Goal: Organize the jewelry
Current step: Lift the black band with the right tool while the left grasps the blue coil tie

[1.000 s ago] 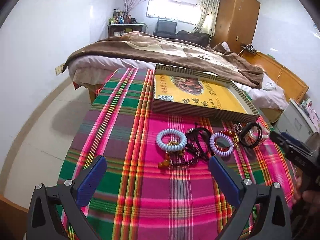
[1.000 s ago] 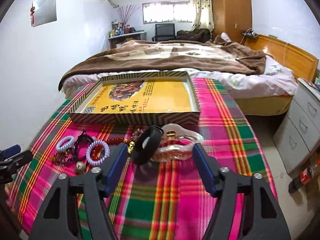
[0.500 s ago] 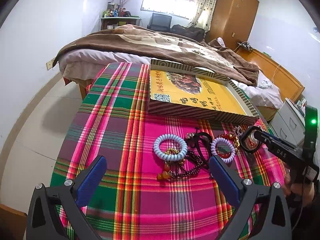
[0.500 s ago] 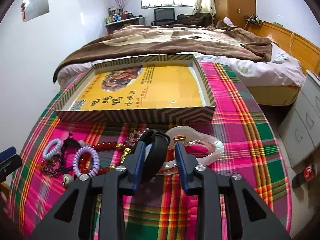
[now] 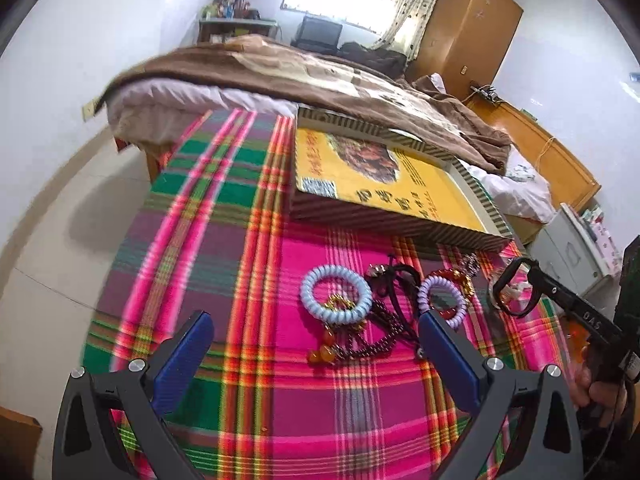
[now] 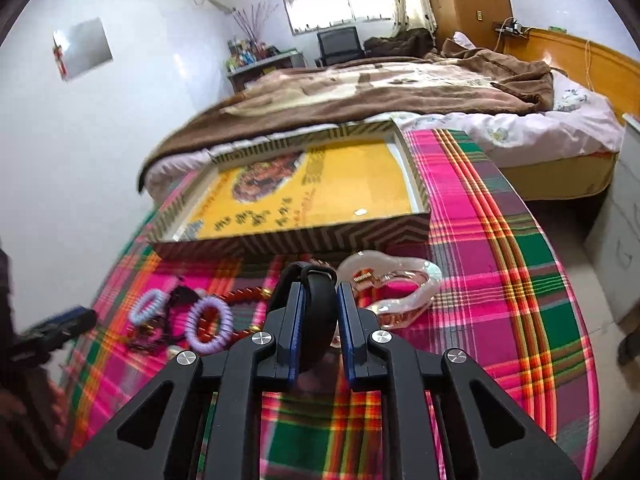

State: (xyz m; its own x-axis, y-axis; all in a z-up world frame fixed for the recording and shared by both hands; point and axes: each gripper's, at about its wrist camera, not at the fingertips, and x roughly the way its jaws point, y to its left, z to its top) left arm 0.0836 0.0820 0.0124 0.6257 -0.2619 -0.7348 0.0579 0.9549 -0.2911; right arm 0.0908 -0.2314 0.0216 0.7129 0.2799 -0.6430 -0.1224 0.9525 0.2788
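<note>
Right wrist view pretty much tells the story: the right gripper is clamped on a black band bracelet, pads pressing its flat sides so the ring stands on edge between them. Makes sense, since gripping across the thin width stops it rolling out. Its open hole faces sideways, and the ring's plane runs along the fingers toward 12 o'clock, straight at the shallow yellow box. My guess is that's where it's headed. It looks lifted just off the plaid cloth, though with the motion blur I wouldn't swear to it.

A clear heart-shaped hair claw sits at about 2 o'clock from the bracelet, close by.

From the left wrist view, the left gripper is spread wide and holds nothing, parked over the pile: a pale blue coil tie, a lilac coil tie and dark bead strands, all loosely heaped in front of the box, waiting their turn.
</note>
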